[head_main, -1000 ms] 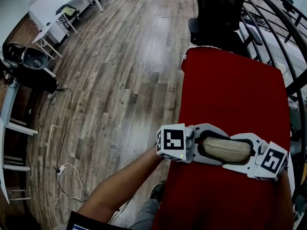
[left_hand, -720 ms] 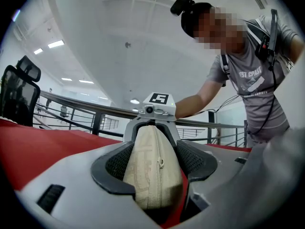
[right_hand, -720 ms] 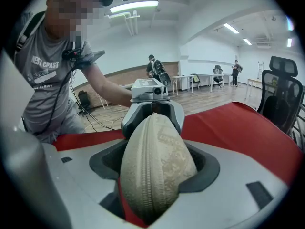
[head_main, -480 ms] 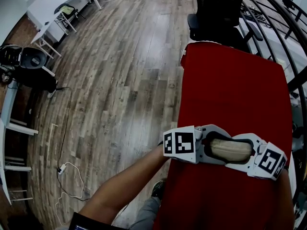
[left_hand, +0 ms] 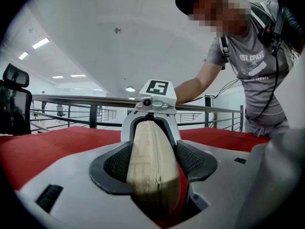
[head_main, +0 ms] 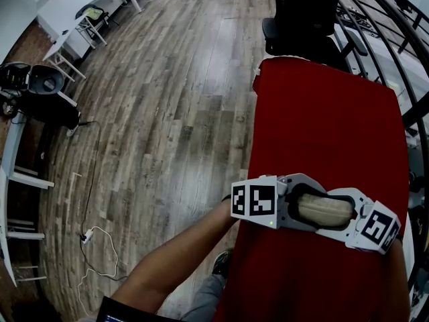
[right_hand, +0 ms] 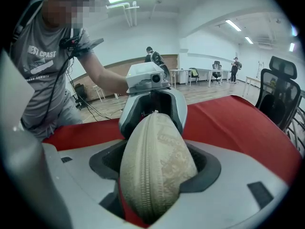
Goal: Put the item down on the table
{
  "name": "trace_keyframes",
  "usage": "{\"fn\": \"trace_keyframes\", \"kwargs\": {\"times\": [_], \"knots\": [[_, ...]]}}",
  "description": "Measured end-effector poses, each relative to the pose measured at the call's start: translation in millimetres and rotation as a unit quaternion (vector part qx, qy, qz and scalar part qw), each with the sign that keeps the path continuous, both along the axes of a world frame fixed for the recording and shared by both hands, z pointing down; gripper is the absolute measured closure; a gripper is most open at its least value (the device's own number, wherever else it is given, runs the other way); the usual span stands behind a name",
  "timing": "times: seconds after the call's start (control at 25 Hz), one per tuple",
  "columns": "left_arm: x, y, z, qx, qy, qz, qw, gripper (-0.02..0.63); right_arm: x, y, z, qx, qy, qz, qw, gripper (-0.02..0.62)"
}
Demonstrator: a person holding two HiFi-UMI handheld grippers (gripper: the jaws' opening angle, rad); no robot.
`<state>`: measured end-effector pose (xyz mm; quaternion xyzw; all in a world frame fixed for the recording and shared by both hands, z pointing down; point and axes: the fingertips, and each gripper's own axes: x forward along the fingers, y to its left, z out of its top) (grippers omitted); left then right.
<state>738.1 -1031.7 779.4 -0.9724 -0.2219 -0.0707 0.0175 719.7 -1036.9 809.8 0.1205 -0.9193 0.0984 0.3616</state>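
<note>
We see the beige zippered pouch (head_main: 325, 210) held low over the near end of the red desk (head_main: 322, 126), between two grippers that face each other. The left gripper (head_main: 300, 205) has its jaws set narrow around one end of the pouch. The right gripper (head_main: 350, 215) has its jaws closed on the other end. We cannot tell whether the pouch touches the cloth.

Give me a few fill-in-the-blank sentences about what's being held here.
The left gripper and right gripper share one beige pouch, so it has ___ holders. The table under it is ___. The chair at its far end is ___.
Missing: two; red; black.
</note>
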Motion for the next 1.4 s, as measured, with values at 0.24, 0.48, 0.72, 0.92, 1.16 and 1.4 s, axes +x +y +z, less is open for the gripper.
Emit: {"fn": "trace_keyframes", "kwargs": {"times": [0.24, 0.48, 0.72, 0.92, 1.16, 1.4], "knots": [[-2.8, 6.5, -10.7, 0.001, 0.001, 0.012, 0.9999, 0.318, -6.1, 4.2, -3.9, -0.012, 0.008, 0.001, 1.000, 0.310], [-7.3, 2.6, -34.2, -0.022, 0.031, -0.004, 0.9993, 0.307, -8.6, 3.5, -22.8, -0.003, -0.001, 0.008, 1.000, 0.310], [-7.6, -2.5, -46.7, -0.032, 0.049, -0.025, 0.9980, 0.307, -6.0, 9.0, -32.0, 0.000, 0.008, 0.008, 1.000, 0.310], [-8.5, 0.2, -41.3, -0.034, 0.042, -0.024, 0.9982, 0.307, -8.6, 8.7, -31.1, 0.006, 0.013, 0.002, 1.000, 0.310], [-7.6, -1.1, -36.8, -0.039, 0.038, -0.024, 0.9982, 0.307, -6.0, 5.3, -30.7, 0.006, 0.019, -0.002, 1.000, 0.310], [-14.5, 0.4, -43.9, -0.035, 0.045, -0.027, 0.9980, 0.307, -10.0, 6.5, -35.1, 0.000, 0.023, 0.009, 1.000, 0.310]]}}
